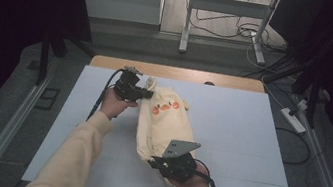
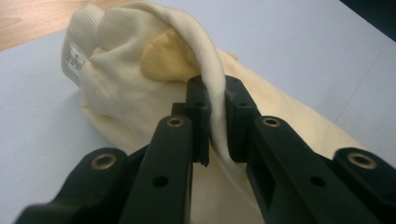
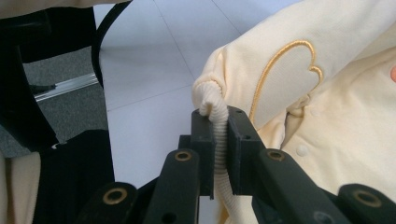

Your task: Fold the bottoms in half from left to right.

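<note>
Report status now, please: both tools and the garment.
Left tool shut on cream garment fold. Right tool shut on its ribbed edge. Garment on white table; nothing in the way.

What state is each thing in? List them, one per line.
Cream garment: bunched on the white table, gripped at both ends.
Left gripper: fingers shut on a smooth fold of the garment.
Right gripper: fingers shut on the garment's ribbed edge.
</note>
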Motion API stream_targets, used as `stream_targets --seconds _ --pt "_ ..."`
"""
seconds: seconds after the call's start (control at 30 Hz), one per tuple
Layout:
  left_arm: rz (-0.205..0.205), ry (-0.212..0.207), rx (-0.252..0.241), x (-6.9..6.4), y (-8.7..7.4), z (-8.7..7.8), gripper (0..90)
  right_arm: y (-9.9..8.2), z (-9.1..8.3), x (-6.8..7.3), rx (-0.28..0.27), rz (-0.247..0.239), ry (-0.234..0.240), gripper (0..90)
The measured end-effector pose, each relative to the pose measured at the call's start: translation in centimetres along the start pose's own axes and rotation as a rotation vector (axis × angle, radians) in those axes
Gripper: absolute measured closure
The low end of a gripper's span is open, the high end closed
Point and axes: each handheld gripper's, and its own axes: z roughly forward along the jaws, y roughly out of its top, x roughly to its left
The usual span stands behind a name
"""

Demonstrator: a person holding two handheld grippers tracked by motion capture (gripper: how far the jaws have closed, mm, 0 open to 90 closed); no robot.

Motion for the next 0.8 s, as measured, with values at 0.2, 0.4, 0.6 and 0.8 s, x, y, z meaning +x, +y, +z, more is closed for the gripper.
stream_targets --seconds 0.2,0.4,0.6,0.8 --pt "0.002 -0.01 0.0 -0.2 0.1 0.5 82.1 -0.3 -0.5 -0.1 -0.006 0.012 -0.011 82.3" --pt "0.005 -0.016 0.001 -0.5 0.3 1.2 82.0 -0.8 -1.1 -0.3 -0.01 0.031 -0.024 82.3" --pt "0.011 -0.018 0.0 -0.9 0.6 1.8 82.0 -1.4 -1.8 -0.7 -0.009 0.05 -0.036 82.3" --pt "0.005 -0.017 -0.004 -1.2 0.6 2.2 81.9 -2.1 -2.4 -1.2 -0.013 0.073 -0.035 82.6"
